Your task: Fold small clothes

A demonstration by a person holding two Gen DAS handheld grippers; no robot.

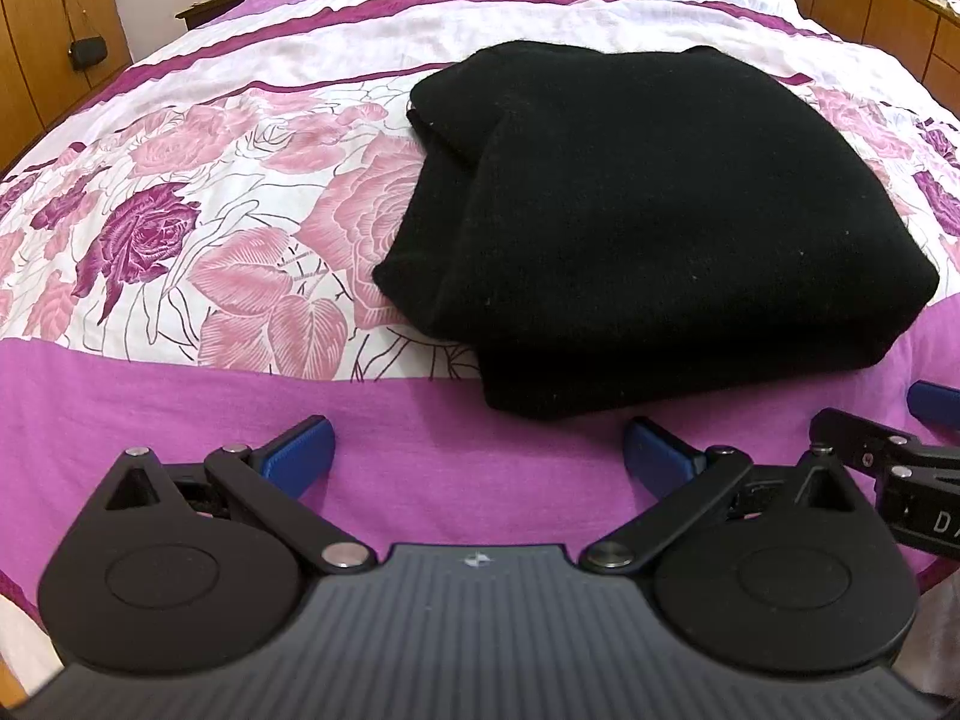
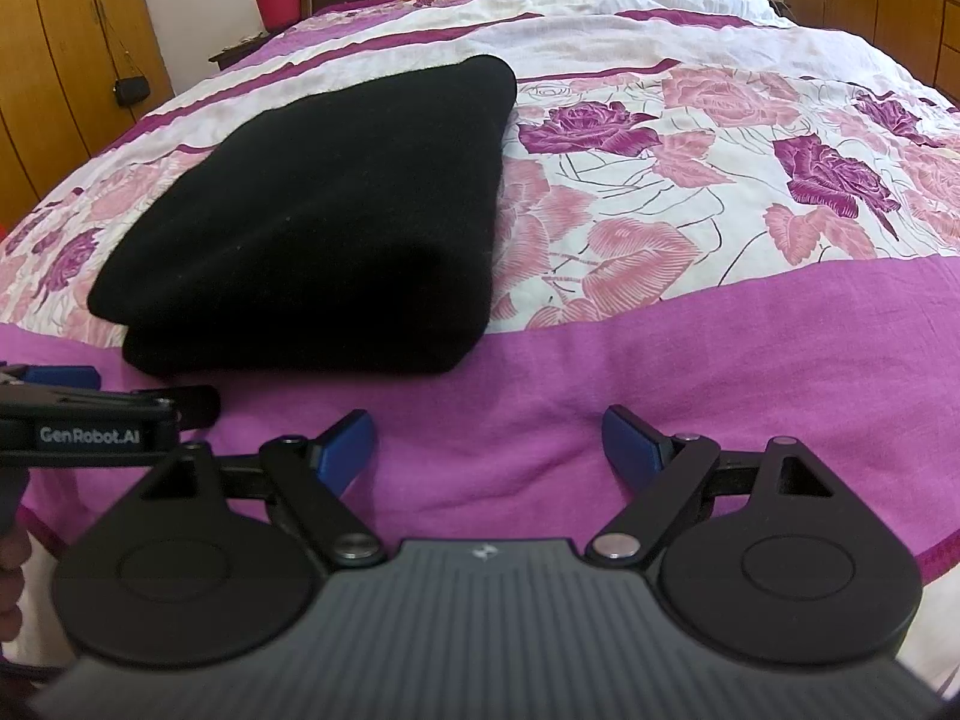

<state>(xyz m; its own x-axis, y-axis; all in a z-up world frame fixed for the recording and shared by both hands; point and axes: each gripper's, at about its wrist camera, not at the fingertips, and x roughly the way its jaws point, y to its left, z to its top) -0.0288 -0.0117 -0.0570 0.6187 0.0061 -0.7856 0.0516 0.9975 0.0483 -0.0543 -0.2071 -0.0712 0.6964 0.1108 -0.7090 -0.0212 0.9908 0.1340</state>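
A: Bedroom setup: bed with a pink-and-purple rose cover, wardrobe off to one side, red bucket by the headboard. Black garment sits on the cover near the front edge, already folded into a thick block.

B: Tool state?

A: Left tool has its blue fingers wide apart, nothing between them, and hangs just short of the garment's near edge. Right tool is the same: spread, empty, pointing at bare purple cover with the garment off to its left. The two tools are close side by side; each shows at the edge of the other's view.

B: Risks from here?

A: My read, a few:
- Fold looks done or nearly so. Any further grab could pinch only the top layer and peel the stack open.
- Left side of the block shows loose layers and a lumpy edge. Lifting from there probably spills the fold.
- Cover is soft and wrinkled. A low approach could catch the cover along with the garment and drag both.
- Tools are nearly touching. Moving both inward at once risks a clash.
- Black knit on camera shows almost no layer detail, so picking the right edge is guesswork.
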